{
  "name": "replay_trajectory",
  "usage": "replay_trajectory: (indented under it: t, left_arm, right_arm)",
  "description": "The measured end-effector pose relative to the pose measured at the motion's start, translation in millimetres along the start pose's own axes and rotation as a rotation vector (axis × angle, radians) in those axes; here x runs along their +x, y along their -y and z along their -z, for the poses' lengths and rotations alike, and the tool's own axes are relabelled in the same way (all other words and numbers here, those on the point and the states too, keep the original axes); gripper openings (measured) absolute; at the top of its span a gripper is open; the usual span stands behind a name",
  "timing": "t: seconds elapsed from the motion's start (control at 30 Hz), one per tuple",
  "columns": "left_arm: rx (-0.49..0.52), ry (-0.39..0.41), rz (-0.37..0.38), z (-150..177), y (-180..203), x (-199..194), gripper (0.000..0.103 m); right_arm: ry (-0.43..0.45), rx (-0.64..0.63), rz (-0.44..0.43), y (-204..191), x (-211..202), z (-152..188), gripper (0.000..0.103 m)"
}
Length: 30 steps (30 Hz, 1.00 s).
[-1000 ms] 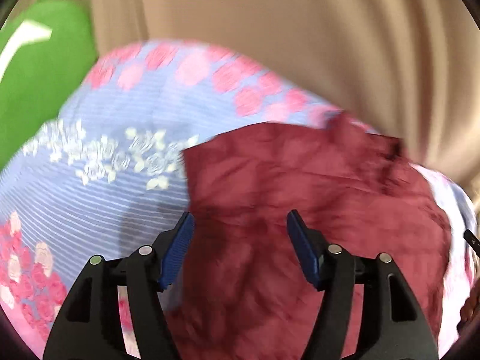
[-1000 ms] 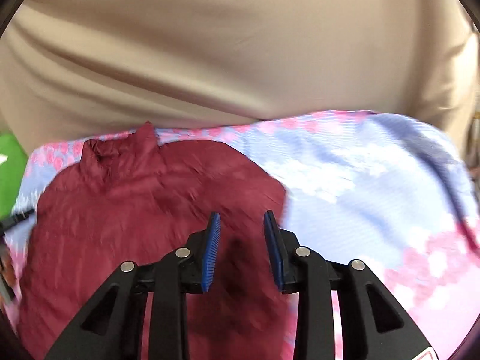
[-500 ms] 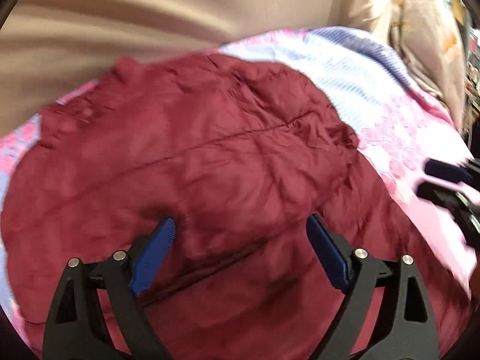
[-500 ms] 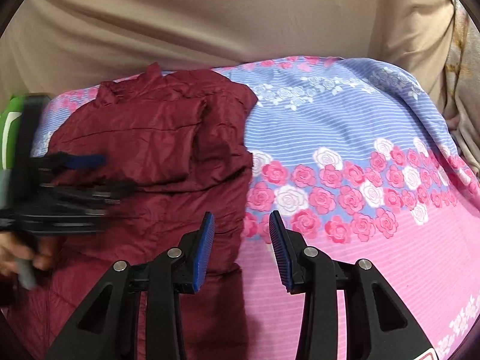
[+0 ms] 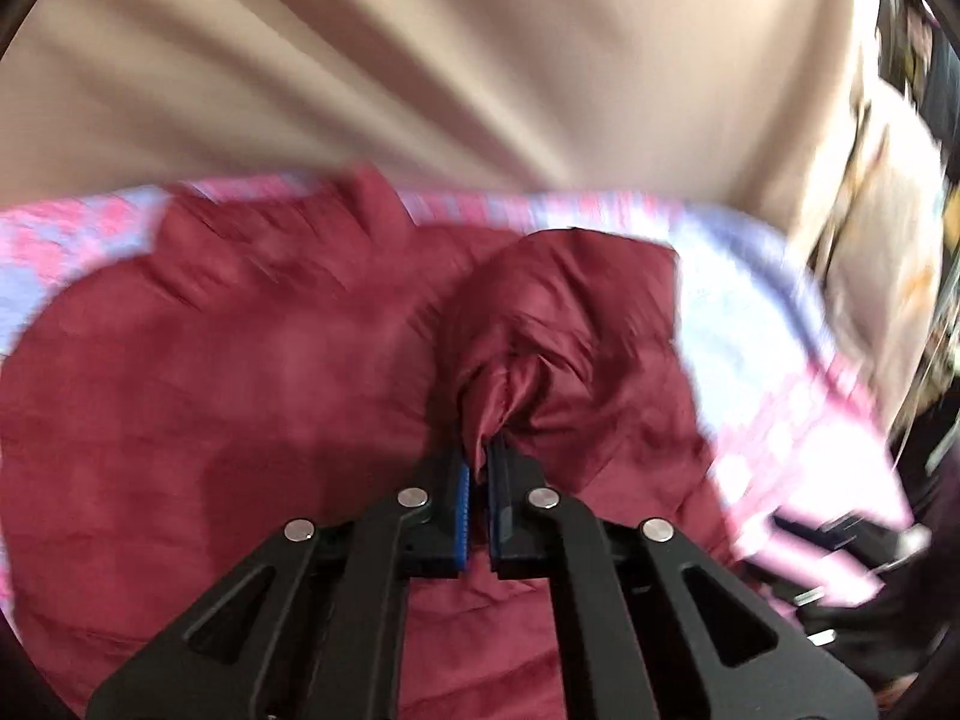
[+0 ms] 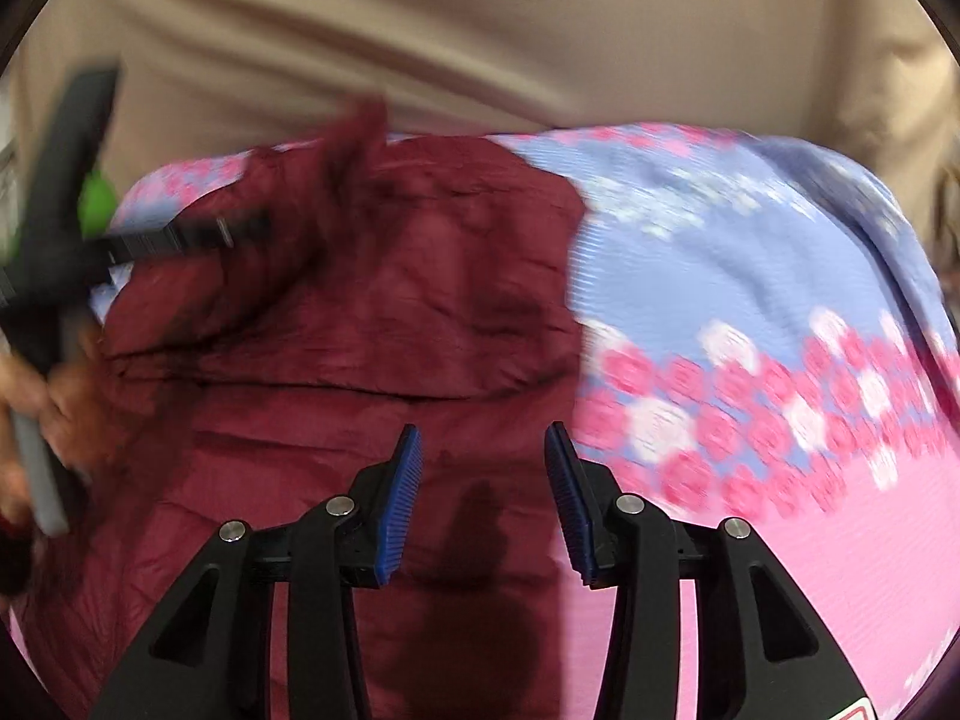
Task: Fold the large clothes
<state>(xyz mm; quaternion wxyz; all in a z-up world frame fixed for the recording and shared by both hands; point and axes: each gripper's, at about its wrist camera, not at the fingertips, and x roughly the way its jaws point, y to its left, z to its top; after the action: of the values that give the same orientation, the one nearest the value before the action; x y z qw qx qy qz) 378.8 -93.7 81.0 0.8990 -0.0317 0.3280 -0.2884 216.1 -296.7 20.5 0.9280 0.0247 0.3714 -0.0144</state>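
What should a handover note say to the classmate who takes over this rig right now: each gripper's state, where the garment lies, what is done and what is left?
Left gripper: shut on a bunched fold of the maroon garment, lifting it off the rest.
Right gripper: open, holding nothing, over the garment's near edge.
Garment: spread on the floral bedsheet, mostly to the sheet's left side, wrinkled.
Done: one part gripped for a fold.
Left: carry that fold across, lay it flat, then probably fold the other parts and smooth. Frames are blurred, so which part is pinched is unclear.

Beige curtain (image 6: 480, 48) backdrop, floral pink-and-blue bedsheet (image 6: 750, 312) covering the bed
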Motion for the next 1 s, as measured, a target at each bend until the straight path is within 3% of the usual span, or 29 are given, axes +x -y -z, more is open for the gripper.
replay_trajectory:
  t: [0.07, 0.2, 0.37, 0.43, 0.47, 0.5, 0.73, 0.83, 0.93, 0.97, 1.0]
  left_arm:
    - [-0.043, 0.081, 0.002, -14.3, -17.9, -38.6, 0.002]
    - [-0.120, 0.265, -0.021, -37.8, -59.5, -129.5, 0.002]
    - [-0.151, 0.352, -0.078, -44.4, -92.9, -191.0, 0.003]
    - [-0.157, 0.365, -0.094, -43.5, -99.5, -199.6, 0.003]
    - [-0.160, 0.370, -0.097, -42.5, -102.3, -202.9, 0.003]
    - [-0.167, 0.375, -0.095, -41.0, -106.1, -207.6, 0.003]
    - [-0.158, 0.391, -0.020, -38.1, -97.6, -219.9, 0.003]
    - [-0.141, 0.347, 0.004, -38.3, -83.3, -201.4, 0.003]
    - [-0.127, 0.285, 0.025, -34.1, -69.5, -170.7, 0.003]
    - [-0.126, 0.267, 0.034, -32.2, -65.7, -160.8, 0.003]
    - [-0.125, 0.241, 0.041, -29.6, -61.4, -147.0, 0.003]
  right_arm:
    - [-0.007, -0.071, -0.045, -30.6, 8.5, -14.3, 0.043]
    - [-0.026, -0.224, -0.139, -103.5, 39.5, -41.2, 0.056]
    - [-0.098, -0.396, -0.222, -200.3, 97.3, -50.0, 0.061]
    - [-0.106, -0.429, -0.203, -221.5, 114.9, -49.6, 0.050]
    - [-0.138, -0.433, -0.187, -232.9, 128.6, -50.5, 0.016]
    - [-0.161, -0.409, -0.190, -237.1, 135.7, -54.2, 0.008]
    - [-0.171, 0.019, -0.378, -234.0, 167.6, -97.6, 0.005]
    - [-0.213, 0.051, -0.428, -234.6, 192.7, -95.3, 0.009]
    - [-0.221, 0.093, -0.526, -213.0, 176.4, -97.2, 0.014]
    - [-0.201, 0.098, -0.546, -200.3, 164.2, -96.4, 0.020]
    - [-0.160, 0.091, -0.531, -180.0, 145.8, -93.8, 0.032]
